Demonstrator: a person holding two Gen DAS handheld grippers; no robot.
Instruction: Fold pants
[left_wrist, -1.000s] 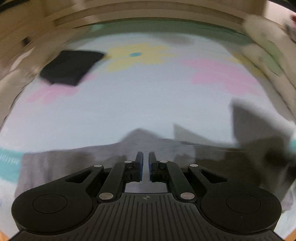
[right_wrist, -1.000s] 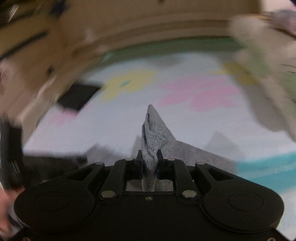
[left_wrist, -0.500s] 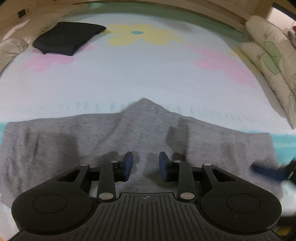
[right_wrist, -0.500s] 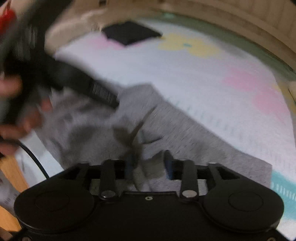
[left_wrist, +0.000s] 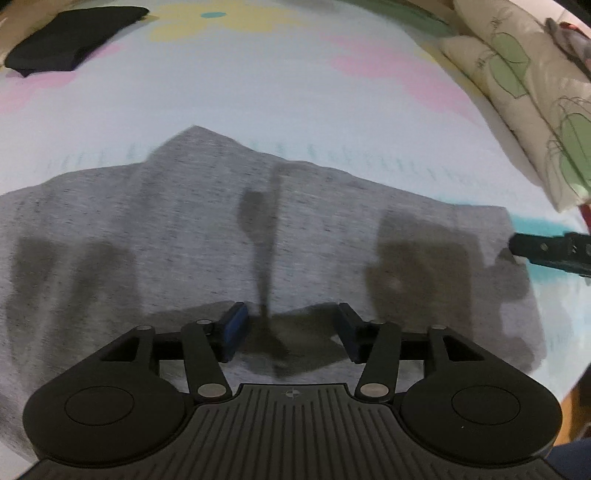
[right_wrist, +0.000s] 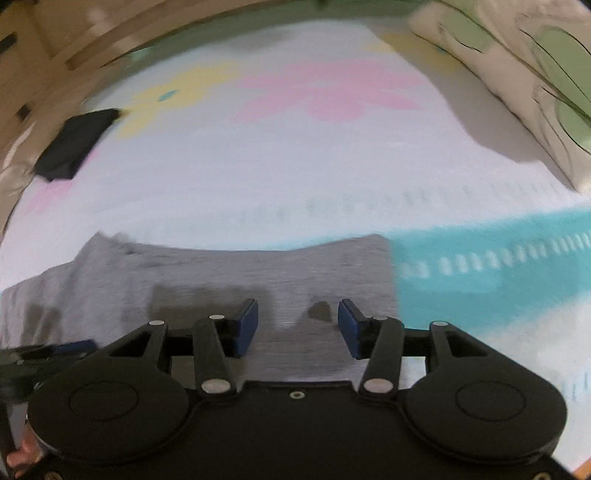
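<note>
Both grippers, left (left_wrist: 290, 323) and right (right_wrist: 298, 319), tilt steeply down over one grey pants (left_wrist: 184, 229). Their fingers are opening, gripping nothing. One black cloth (left_wrist: 70, 35) lies on the bed (left_wrist: 258, 92).

The left gripper (left_wrist: 290, 326), jaws opening, hangs over seemingly flat grey pants (left_wrist: 184, 221).

1. The pants (left_wrist: 229, 229) lie flat across the near part of the bedsheet (left_wrist: 280, 88).
2. A folded garment (left_wrist: 70, 35) rests far left on the sheet, well apart from them.
3. Pillows (left_wrist: 517, 74) line the right edge, seemingly stacked.
4. The right gripper (left_wrist: 513, 245) sits at the pants' right end.
</note>
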